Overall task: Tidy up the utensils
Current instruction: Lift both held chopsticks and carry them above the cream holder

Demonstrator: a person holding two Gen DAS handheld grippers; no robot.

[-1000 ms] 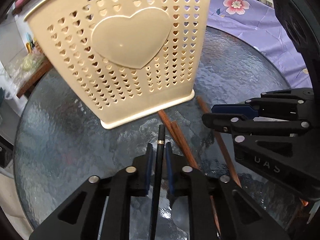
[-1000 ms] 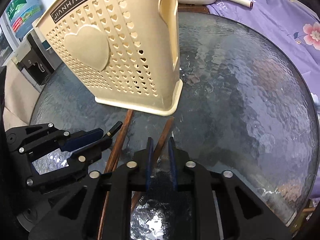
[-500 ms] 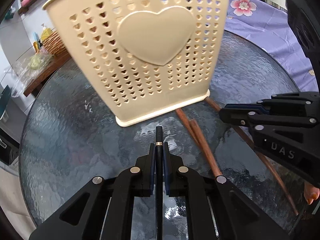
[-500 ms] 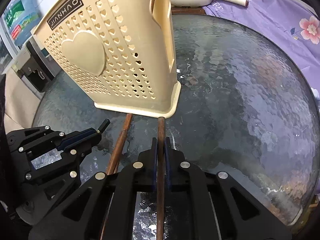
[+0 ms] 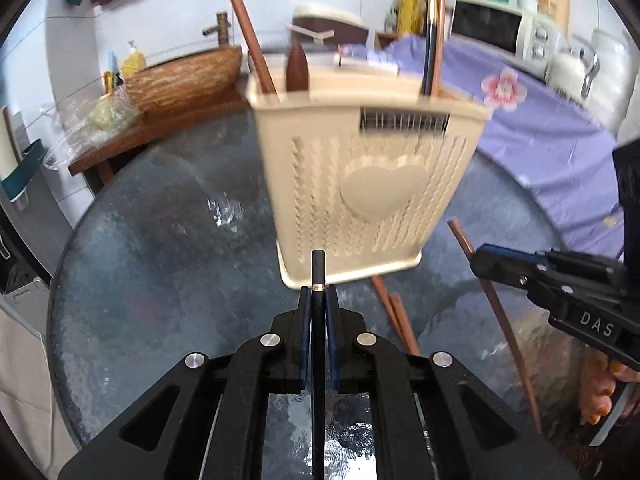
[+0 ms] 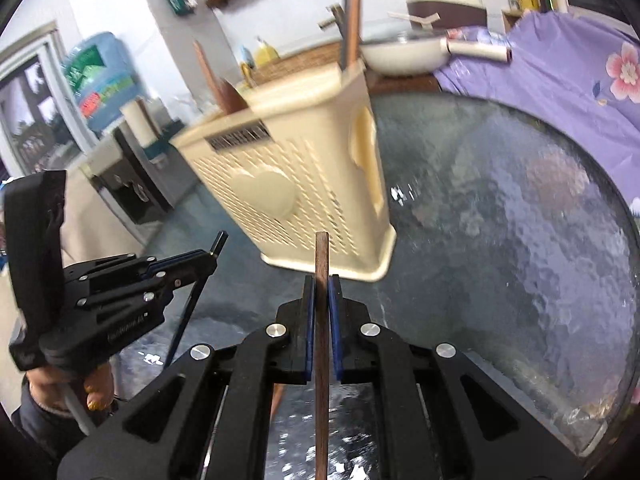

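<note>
A cream perforated utensil holder [image 5: 368,184] [image 6: 304,192] with a raised heart stands on the round glass table [image 5: 160,260]. Brown and dark chopsticks and a wooden spoon stick out of its top. My left gripper [image 5: 318,294] is shut on a black chopstick [image 5: 318,276] with a gold band, lifted off the glass in front of the holder's base. My right gripper [image 6: 321,284] is shut on a brown wooden chopstick [image 6: 321,256], also raised; it shows in the left wrist view as right gripper [image 5: 480,264]. Two more brown chopsticks [image 5: 394,312] lie on the glass by the holder.
A purple flowered cloth [image 5: 552,136] covers the surface at the right. Behind the table are a wooden bench with a woven basket [image 5: 184,76], a white pan [image 6: 404,54], a microwave [image 5: 492,28] and a water cooler bottle [image 6: 100,76]. A person's hand [image 6: 96,396] grips the left tool.
Both grippers have risen and tipped up with their chopsticks, so the holder's top and the room behind have come into view. The right jaws, loose around the brown chopstick before, are now clamped on it.
</note>
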